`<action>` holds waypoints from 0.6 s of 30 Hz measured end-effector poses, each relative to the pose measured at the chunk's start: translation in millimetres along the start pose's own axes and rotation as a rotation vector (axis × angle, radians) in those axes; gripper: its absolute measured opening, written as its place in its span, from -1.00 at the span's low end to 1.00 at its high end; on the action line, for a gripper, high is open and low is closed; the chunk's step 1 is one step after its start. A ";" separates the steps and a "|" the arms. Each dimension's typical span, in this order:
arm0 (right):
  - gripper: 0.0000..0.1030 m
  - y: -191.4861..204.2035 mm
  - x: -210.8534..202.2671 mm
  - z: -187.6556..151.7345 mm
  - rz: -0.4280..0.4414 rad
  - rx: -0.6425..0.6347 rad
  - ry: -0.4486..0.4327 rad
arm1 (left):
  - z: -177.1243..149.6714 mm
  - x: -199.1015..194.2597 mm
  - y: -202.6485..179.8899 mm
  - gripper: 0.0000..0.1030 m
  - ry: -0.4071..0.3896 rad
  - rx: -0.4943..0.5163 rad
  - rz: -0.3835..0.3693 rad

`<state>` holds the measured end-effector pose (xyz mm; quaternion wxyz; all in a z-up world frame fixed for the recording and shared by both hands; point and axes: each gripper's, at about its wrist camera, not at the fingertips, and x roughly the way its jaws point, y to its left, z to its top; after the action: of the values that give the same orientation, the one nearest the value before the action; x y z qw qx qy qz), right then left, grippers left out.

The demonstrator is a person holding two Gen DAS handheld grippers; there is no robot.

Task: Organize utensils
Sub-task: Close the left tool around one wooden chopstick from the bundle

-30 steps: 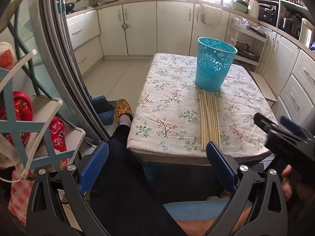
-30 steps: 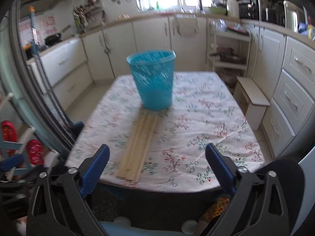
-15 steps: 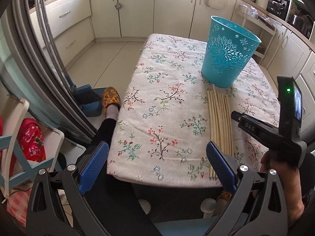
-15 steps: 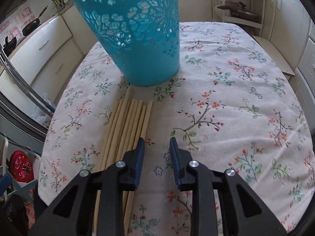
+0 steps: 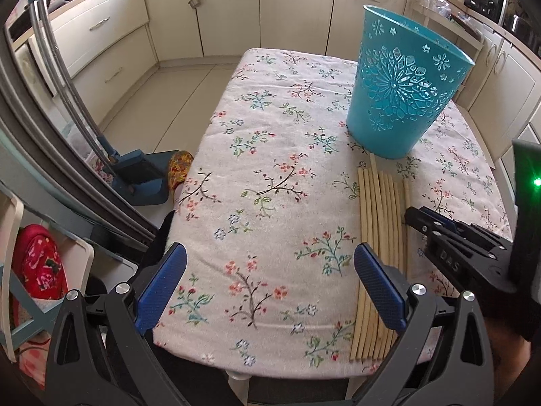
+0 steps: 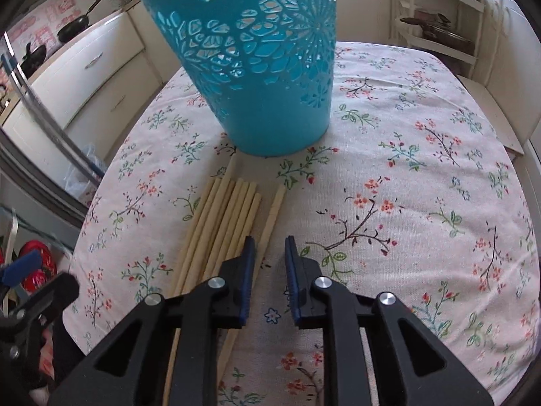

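On the floral tablecloth (image 5: 270,155), the left gripper (image 5: 270,284) hovers with jaws spread wide and nothing between them. Right of it lie the wooden chopsticks (image 5: 382,223), pale, slim, side by side, running from the table's near edge to the foot of the teal cut-out basket (image 5: 402,91). The right gripper (image 6: 268,270) straddles the rightmost chopstick (image 6: 272,216), set slightly apart, its jaws closing, pads not yet touching. Only the left view shows the basket's rim and a slippered foot (image 5: 179,169) by the table.
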<state>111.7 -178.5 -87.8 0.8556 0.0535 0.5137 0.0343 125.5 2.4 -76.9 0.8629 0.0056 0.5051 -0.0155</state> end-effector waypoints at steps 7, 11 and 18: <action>-0.84 -31.0 -2.9 7.2 0.039 -0.084 0.059 | 20.6 45.1 -29.8 0.85 0.042 0.024 -0.036; -0.84 -42.6 -2.9 3.6 0.098 -0.014 0.029 | 31.4 73.0 -44.1 0.84 0.064 0.031 -0.007; -0.84 -48.3 1.5 8.7 0.136 0.012 0.022 | 41.6 89.6 -53.0 0.79 0.059 0.053 0.002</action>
<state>120.3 -226.8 -91.2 0.8453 0.0930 0.5184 0.0901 203.8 -53.5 -134.3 0.8471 0.0294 0.5299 -0.0276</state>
